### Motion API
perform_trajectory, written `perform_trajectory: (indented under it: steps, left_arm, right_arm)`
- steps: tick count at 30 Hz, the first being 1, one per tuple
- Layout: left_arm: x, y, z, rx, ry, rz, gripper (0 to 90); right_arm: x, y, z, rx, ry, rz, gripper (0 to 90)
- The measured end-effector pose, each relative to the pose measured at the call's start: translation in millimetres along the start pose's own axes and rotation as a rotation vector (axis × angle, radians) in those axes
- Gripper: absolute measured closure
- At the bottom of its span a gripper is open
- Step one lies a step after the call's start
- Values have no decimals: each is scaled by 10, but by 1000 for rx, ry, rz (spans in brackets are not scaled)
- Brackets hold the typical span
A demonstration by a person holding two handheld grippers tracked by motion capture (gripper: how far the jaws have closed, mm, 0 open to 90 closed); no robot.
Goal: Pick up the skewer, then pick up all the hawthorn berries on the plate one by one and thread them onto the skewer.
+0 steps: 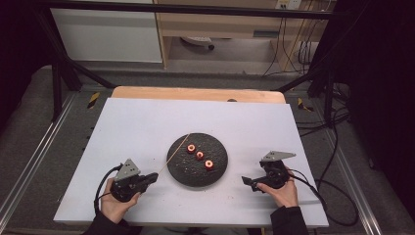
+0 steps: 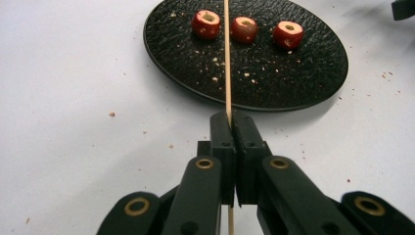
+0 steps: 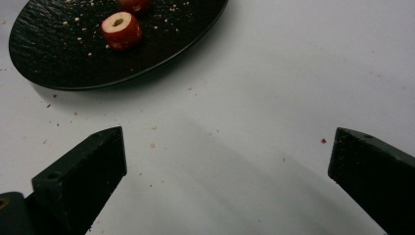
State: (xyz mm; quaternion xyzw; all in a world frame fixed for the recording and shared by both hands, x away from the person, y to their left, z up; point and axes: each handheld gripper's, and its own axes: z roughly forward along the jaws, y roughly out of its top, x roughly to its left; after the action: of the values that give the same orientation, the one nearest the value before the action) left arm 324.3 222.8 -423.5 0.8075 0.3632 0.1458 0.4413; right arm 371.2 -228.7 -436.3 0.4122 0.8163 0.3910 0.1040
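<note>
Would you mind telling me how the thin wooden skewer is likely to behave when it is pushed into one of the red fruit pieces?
The skewer is long and very thin, so it would probably flex or even snap under a sideways load. The left claw clamps it near one end, so the far tip may wobble. The round fruit piece could roll on the plate.

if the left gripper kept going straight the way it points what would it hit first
Probably the near rim of the black plate. The left gripper, jaws shut on the skewer, aims there; the skewer already reaches over the plate between two red fruit pieces.
</note>
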Motion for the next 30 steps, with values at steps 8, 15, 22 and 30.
perform_trajectory:
  steps: [8, 15, 22, 30]
  left_arm:
    - [-5, -47, -30, -12, -16, 9, 880]
    - [3, -101, -32, -4, -31, 14, 880]
    - [17, -133, -54, -13, -51, 15, 880]
    - [33, -179, -84, -14, -66, 18, 881]
  right_arm:
    - [138, 203, 93, 26, 15, -19, 15]
    - [264, 408, 201, 55, 22, -37, 13]
    - [364, 559, 280, 59, 23, -58, 11]
    - [551, 766, 401, 97, 20, -93, 15]
